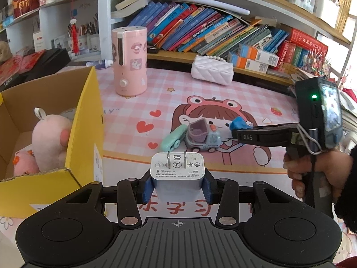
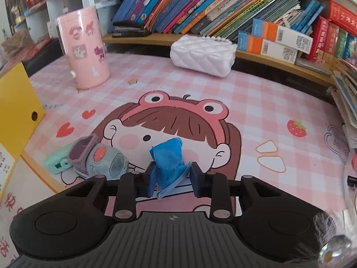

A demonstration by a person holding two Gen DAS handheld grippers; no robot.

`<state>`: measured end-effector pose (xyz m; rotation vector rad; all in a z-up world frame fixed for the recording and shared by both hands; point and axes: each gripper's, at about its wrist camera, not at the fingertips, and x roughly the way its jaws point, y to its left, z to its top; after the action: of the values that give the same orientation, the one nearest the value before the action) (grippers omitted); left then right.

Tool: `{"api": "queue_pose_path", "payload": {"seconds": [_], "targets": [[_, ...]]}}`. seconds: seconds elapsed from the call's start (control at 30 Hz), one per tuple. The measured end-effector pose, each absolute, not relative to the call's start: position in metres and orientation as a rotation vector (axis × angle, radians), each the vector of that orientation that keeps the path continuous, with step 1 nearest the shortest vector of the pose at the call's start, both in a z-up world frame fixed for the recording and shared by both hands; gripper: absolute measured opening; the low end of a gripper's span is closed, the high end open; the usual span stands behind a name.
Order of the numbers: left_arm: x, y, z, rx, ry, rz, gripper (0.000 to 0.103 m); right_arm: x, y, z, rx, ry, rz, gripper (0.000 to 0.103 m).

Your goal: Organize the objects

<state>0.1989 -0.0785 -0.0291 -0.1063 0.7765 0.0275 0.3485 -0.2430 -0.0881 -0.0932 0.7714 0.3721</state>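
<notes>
Yellow cardboard box [image 1: 84,120] at the surface's left edge, open-topped. Left claw [image 1: 177,186] clenched on white charger [image 1: 177,169], raised beside the box: rigid, smooth, likely light, best pinched across flat sides. Right claw [image 2: 171,179] grasping crumpled blue bag [image 2: 169,158] mid-surface: soft, featherlight, slippery.

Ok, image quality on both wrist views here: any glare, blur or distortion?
Left wrist view: sharp on the charger in the left gripper; shelves bow from fisheye; window at right blown out. Right wrist view: blue bag in the right gripper clear; lower right corner smeared by glare; books slightly soft.
</notes>
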Motion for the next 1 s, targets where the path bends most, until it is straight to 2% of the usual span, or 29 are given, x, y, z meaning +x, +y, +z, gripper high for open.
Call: {"api": "queue_pose_path", "payload": {"seconds": [1.0], "targets": [[0.165,-0.068,-0.010,-0.162,0.671,-0.019,0.041,0.231,-0.275,-0.009,0.023,0.578,0.298,0.026]]}}
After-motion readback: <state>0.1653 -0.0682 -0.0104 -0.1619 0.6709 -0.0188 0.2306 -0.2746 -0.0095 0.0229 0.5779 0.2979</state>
